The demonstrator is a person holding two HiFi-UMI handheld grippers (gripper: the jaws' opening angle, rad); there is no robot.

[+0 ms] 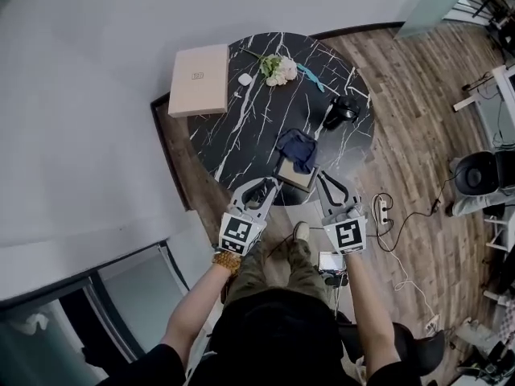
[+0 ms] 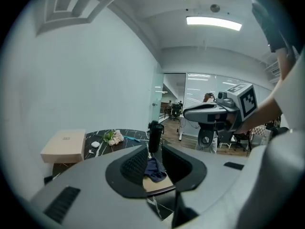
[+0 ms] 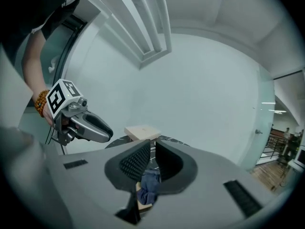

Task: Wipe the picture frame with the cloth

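cloth [image 1: 298, 149]: soft, light and floppy by the look of it, bunched on top of the picture frame [image 1: 294, 176]
frame: lies flat at the near edge of the worktop [image 1: 241, 127]; stiff, and we reckon it slides if pushed
where to grab: we'd pinch a raised fold of the cloth, not its flat edge
left gripper [image 1: 270, 183]: fingers about half apart and empty, with the cloth just ahead of and below the tips
right gripper [image 1: 323, 177]: fingers closed together and empty, just beside the frame's right edge
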